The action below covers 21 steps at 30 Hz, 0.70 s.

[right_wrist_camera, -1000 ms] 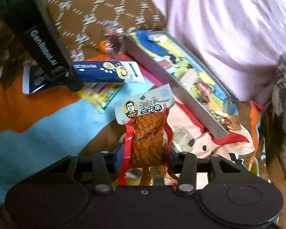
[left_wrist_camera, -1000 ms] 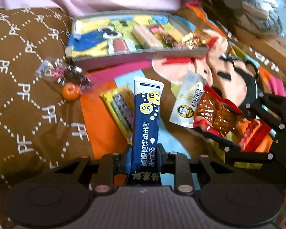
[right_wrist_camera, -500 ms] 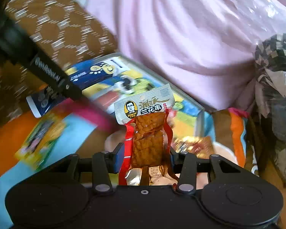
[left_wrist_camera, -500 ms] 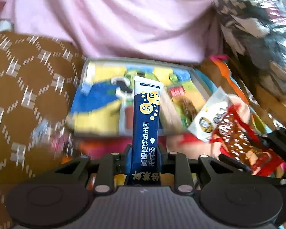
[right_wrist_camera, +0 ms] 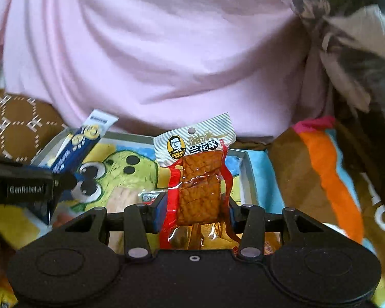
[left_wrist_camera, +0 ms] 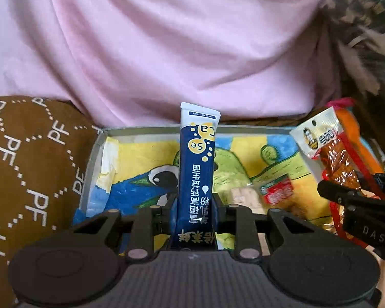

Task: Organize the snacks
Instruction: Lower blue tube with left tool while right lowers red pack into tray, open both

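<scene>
Up close in the left wrist view, the left gripper (left_wrist_camera: 194, 205) is pinching a dark blue stick sachet (left_wrist_camera: 196, 177) low on its body, and the packet stands straight up between the black fingers (left_wrist_camera: 172, 205), white sealed end on top, yellow bubbles marked "Se" and "Ca" just beneath it. Over in the right wrist view, the right gripper (right_wrist_camera: 198, 206) is clamped on a clear packet of brown tofu skewers (right_wrist_camera: 200, 187) with red side strips and a pale header card carrying a printed portrait; that packet is upright too, rising clear of the fingertips. Both snacks hang in the air above the tray (left_wrist_camera: 95, 159), a shallow grey-rimmed box lined with a bright cartoon of green, blue and yellow. Down on that lining, just past the left gripper, sits a small red-labelled packet (left_wrist_camera: 277, 190) beside a pale biscuit-like bar (left_wrist_camera: 246, 196), both a little blurred. The two grippers are near each other: the right one pokes in at the right edge of the left view with its tofu packet, and the left one shows at the left edge of the right view. To the left of the tray lies a brown quilt (left_wrist_camera: 30, 169) with white "PF" lettering. Farther back, behind the tray's far rim, rises a big fold of pink cloth (left_wrist_camera: 179, 51), and to the far right a dark checked bundle (right_wrist_camera: 351, 25).
</scene>
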Each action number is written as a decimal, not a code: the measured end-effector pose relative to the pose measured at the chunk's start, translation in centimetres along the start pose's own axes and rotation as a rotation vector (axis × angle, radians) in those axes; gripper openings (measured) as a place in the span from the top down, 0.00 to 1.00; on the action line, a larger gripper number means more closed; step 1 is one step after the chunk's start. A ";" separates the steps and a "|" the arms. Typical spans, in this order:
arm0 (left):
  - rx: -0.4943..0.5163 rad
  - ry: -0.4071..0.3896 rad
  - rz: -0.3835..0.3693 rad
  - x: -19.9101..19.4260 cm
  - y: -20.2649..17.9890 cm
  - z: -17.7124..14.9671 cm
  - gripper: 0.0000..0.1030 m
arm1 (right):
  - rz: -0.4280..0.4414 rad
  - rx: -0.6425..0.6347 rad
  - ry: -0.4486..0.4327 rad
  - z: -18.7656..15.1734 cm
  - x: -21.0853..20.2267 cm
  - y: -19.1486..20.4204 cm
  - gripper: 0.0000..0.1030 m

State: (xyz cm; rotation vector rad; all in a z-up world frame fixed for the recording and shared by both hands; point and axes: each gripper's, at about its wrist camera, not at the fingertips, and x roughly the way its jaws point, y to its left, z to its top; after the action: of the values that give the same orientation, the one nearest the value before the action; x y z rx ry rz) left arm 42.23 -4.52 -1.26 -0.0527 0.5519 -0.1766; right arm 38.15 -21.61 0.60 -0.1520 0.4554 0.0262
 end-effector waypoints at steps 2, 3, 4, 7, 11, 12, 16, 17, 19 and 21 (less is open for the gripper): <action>0.003 0.017 0.010 0.8 0.1 -0.2 0.72 | 0.019 0.012 0.016 -0.5 0.7 0.3 0.55; 0.006 0.026 0.014 1.2 0.0 -0.4 0.72 | 0.030 0.009 0.026 -0.8 0.9 0.4 0.55; 0.006 0.033 0.016 1.5 0.2 -0.6 0.72 | 0.044 0.003 0.044 -1.2 1.2 0.6 0.55; 0.002 0.053 0.020 2.3 0.2 -1.2 0.72 | 0.061 0.003 0.100 -1.9 2.0 0.9 0.55; -0.002 0.068 0.021 3.0 0.0 -1.6 0.71 | 0.069 0.030 0.116 -2.0 2.3 0.6 0.55; -0.005 0.074 0.019 3.1 -0.1 -1.7 0.71 | 0.075 0.035 0.123 -2.0 2.4 0.6 0.54; -0.022 0.086 0.010 3.1 0.0 -1.9 0.68 | 0.122 0.049 0.160 -1.8 3.1 0.2 0.42; -0.029 0.092 0.005 3.2 0.2 -1.8 0.66 | 0.131 0.057 0.165 -1.8 3.1 0.2 0.40; -0.058 0.101 -0.002 3.0 0.7 -1.8 0.63 | 0.131 0.066 0.170 -1.8 3.0 0.2 0.35; -0.082 0.110 -0.001 2.6 1.2 -1.7 0.60 | 0.130 0.059 0.167 -1.9 2.7 0.4 0.28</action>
State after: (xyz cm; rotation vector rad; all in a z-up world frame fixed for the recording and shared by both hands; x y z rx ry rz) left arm 43.70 -3.84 -4.16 -0.1240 0.6686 -0.1587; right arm 39.73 -21.53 -2.31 -0.0668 0.6319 0.1282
